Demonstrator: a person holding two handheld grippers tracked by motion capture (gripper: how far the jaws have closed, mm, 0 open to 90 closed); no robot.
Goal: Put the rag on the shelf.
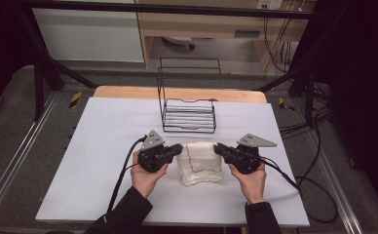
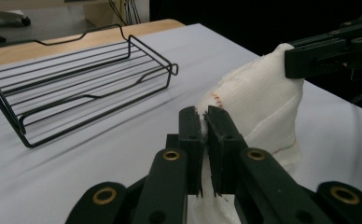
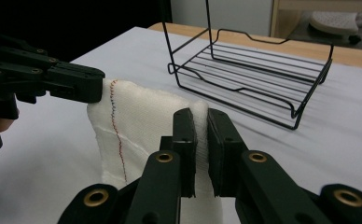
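White-covered desk (image 1: 104,146), wire rack (image 1: 187,114) at the back. Folded white cloth (image 1: 200,163) sits just in front of the rack, left tool (image 1: 178,149) and right tool (image 1: 217,148) each clamped on an upper corner. Looks light and floppy, so corners are the spot.

From above my side of the table (image 1: 104,195) the high view looks forward and down, with the rack (image 1: 187,114) far off. My two gripper views sit low and close, facing each other across the cloth (image 2: 258,100), both sharing the rack behind it.
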